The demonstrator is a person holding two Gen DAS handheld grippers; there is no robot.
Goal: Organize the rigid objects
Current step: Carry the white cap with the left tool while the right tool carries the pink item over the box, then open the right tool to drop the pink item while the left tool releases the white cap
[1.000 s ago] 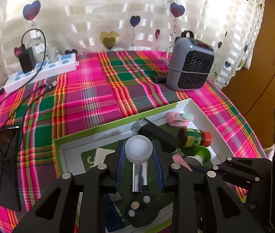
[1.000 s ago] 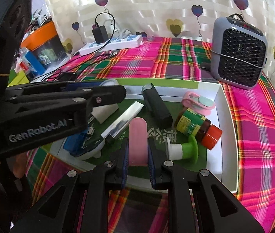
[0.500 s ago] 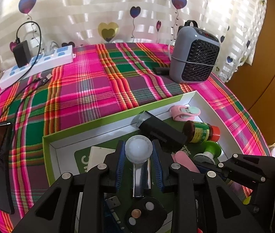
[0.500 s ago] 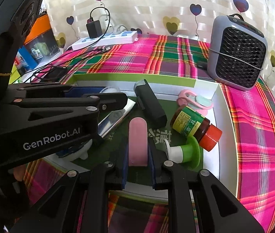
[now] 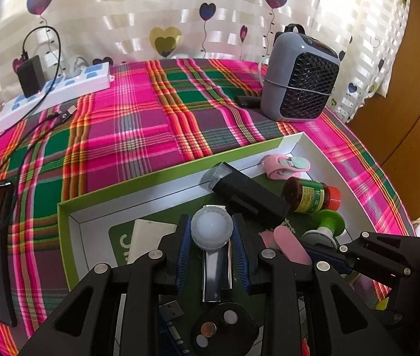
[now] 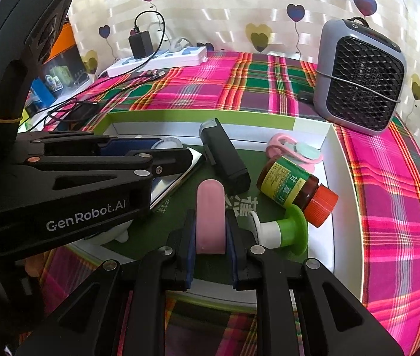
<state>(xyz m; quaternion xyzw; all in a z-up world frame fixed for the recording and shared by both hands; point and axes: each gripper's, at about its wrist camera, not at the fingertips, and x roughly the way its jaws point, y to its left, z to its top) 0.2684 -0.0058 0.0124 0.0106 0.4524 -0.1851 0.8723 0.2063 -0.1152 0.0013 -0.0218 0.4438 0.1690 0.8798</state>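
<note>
Both tools are over the green-rimmed box point(image 6: 180, 115), which lies on the plaid surface point(image 5: 150, 124) toward its near right corner, with the grey fan heater point(image 6: 358, 80) at the far right edge.

Left tool point(image 5: 211, 237): I have its pads narrowed onto a frosted white dome point(image 5: 212, 227), a small round thing, with a shiny metal strip point(image 5: 214, 276) running back between the jaws. The pads press only the sides of a curved, smooth body, so I judge it could squirt out forward if I tilt or squeeze harder.

Right tool point(image 6: 210, 231): closed as far as it goes on a pink rounded bar point(image 6: 210, 216), held by its near end with most of its length sticking out past the pads. A knock on that free end could pivot it in the grip.

The two tools sit just beside each other over the box floor. If I swing either one, I risk striking the other tool's body.

Crowding inside the box: the black case point(image 6: 224, 157), the brown bottle with orange cap point(image 6: 295, 190), the green-and-white stopper point(image 6: 281, 231) and the pink clip point(image 6: 295, 148) lie close together. The bottle is on its side and would likely roll if the bar is set down against it.
</note>
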